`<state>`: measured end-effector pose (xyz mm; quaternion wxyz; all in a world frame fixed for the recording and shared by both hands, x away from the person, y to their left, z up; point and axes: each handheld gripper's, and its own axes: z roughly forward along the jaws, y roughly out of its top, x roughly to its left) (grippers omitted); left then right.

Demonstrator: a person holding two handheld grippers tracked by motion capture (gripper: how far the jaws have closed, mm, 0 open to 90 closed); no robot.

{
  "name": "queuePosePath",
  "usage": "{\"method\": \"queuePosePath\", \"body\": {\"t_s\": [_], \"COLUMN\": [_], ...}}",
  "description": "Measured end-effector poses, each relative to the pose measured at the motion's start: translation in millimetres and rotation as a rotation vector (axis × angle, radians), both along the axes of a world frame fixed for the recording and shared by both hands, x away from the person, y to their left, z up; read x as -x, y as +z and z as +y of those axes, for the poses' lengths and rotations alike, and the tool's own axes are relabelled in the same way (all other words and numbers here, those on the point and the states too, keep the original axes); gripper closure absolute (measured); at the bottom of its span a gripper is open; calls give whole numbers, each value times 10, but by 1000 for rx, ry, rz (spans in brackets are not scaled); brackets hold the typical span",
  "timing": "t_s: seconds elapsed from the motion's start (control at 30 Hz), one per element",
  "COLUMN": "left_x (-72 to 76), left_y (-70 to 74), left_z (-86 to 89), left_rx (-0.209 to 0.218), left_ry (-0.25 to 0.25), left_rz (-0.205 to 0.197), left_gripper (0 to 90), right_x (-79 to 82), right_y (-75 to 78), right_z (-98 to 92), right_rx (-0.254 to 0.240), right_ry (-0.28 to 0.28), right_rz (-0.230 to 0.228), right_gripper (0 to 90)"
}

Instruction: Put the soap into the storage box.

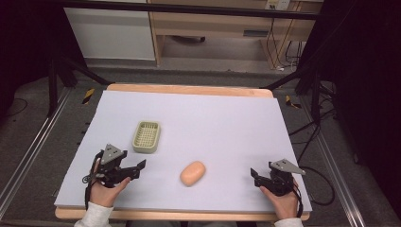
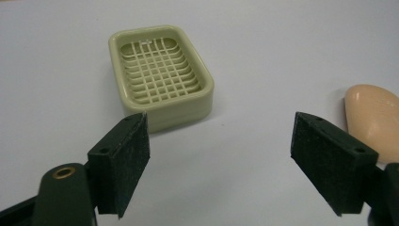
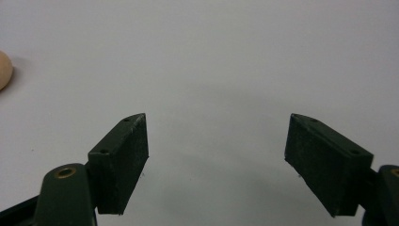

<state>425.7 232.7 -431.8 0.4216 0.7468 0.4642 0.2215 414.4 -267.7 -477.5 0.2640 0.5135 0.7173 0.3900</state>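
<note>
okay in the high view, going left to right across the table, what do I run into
Left gripper → soap dish → bar of soap → right gripper.

Peach oval soap (image 1: 192,173) lies near empty green grid dish (image 1: 146,136).

One pale green rectangular plastic soap dish with a grid floor (image 1: 146,136) is counted. One peach-coloured oval bar of soap (image 1: 192,173) is counted. Two black two-jaw grippers are seen, a left gripper (image 1: 135,169) and a right gripper (image 1: 257,177).
</note>
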Motion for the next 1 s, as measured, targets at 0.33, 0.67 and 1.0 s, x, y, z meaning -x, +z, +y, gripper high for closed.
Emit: {"method": "queuePosePath", "body": {"t_s": [0.33, 0.67, 1.0], "left_x": [-28, -90, -138], "left_y": [47, 156, 305], "left_z": [-124, -247, -519], "left_rx": [-31, -42, -44], "left_ry": [-48, -80, -127], "left_rz": [4, -6, -33], "left_gripper": [194, 189, 189], "right_x": [-11, -10, -20], "right_y": [14, 42, 36], "right_z": [-4, 19, 34], "right_rx": [3, -2, 1], "right_ry": [-4, -7, 0], "right_rz": [-13, -14, -14], "right_gripper": [221, 217, 219]}}
